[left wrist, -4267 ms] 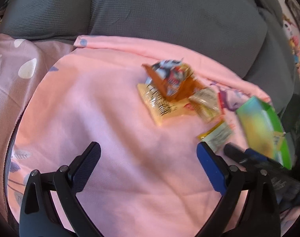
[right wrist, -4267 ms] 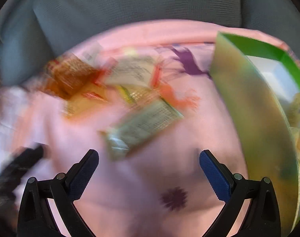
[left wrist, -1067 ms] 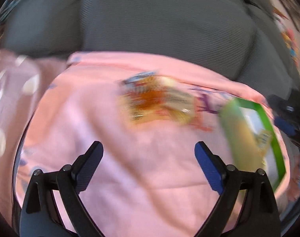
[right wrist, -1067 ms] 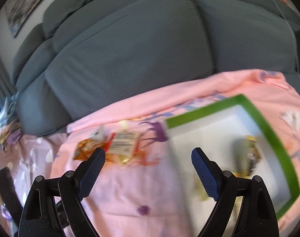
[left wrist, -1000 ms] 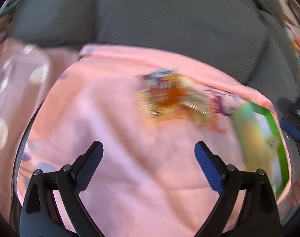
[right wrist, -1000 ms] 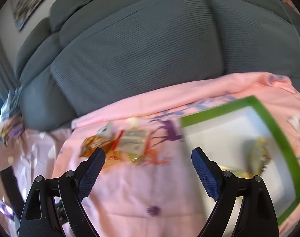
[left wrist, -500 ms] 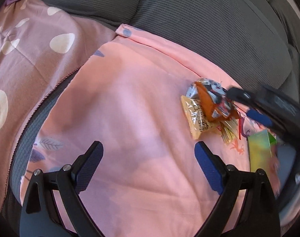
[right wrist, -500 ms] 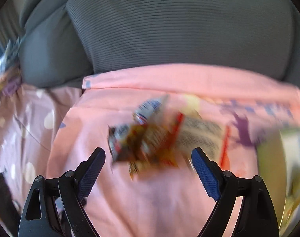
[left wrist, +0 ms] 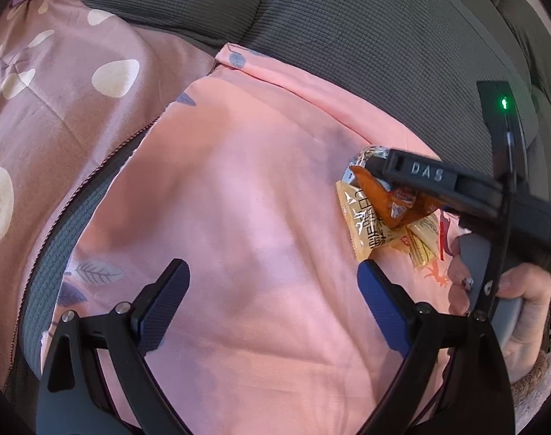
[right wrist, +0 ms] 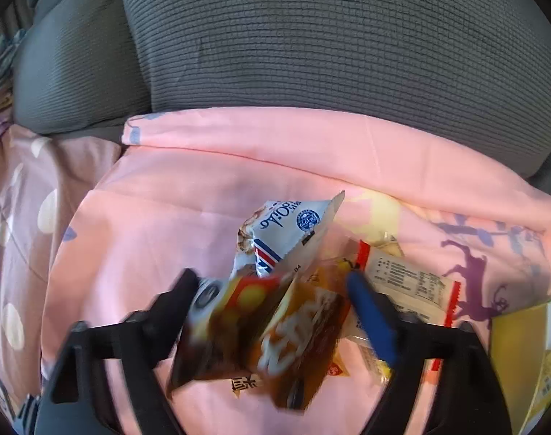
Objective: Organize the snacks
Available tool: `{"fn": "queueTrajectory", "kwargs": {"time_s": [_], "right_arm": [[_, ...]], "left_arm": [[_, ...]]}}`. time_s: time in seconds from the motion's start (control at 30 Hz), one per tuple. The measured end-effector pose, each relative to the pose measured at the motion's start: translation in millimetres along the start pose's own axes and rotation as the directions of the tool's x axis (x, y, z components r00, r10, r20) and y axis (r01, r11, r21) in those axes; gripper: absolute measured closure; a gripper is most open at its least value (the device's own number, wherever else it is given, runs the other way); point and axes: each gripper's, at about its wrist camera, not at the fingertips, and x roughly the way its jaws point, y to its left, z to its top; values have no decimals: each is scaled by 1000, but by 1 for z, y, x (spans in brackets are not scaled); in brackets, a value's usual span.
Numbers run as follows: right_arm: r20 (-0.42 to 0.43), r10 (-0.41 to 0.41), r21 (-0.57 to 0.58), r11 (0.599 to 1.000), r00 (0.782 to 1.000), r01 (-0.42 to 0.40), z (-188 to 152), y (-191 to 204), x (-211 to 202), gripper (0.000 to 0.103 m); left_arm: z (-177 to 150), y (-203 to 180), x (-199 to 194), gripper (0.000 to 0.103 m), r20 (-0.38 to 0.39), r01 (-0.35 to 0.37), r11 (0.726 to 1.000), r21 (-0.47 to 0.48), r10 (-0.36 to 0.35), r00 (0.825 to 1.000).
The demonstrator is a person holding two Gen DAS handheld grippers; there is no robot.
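While the right tongs [right wrist: 271, 290] were closing around the orange snack packet [right wrist: 297, 330] at lower centre of the right view, grip not confirmed, the left tongs [left wrist: 271, 286] hung wide and empty. Next move, I'd guess: lift it toward the green box [right wrist: 529, 355] at lower right. I counted roughly four packets piled.

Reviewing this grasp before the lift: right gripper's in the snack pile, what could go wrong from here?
1. The right gripper straddles the crinkly orange-brown snack packet while the white-and-blue foil packet and the white red-edged packet overlap it; neighbours could get dragged or grabbed together.
2. The packet looks loose and motion-blurred between the fingers, so the hold may slip.
3. The soft pink blanket underneath could snag the fingertips.
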Motion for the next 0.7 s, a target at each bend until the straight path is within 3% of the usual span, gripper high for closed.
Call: {"fn": "queueTrajectory", "kwargs": {"time_s": [0.03, 0.13, 0.43, 0.63, 0.7], "right_arm": [[22, 10, -13, 1000, 1000, -10, -2, 0, -5, 45], [20, 1, -15, 1000, 1000, -1, -8, -1, -16, 50], [94, 84, 5, 996, 992, -85, -68, -15, -81, 51], [25, 29, 64, 998, 999, -30, -110, -26, -83, 51], [7, 51, 83, 995, 999, -52, -118, -30, -81, 51]], "left_arm": [[0, 0, 0, 9, 1, -1, 1000, -1, 1, 1000], [0, 1, 1, 9, 1, -17, 1000, -1, 17, 1000], [-3, -5, 2, 9, 5, -29, 999, 23, 29, 1000], [-8, -9, 4, 9, -6, -28, 999, 28, 28, 1000], [-11, -11, 2, 9, -5, -23, 999, 33, 23, 1000]]}}
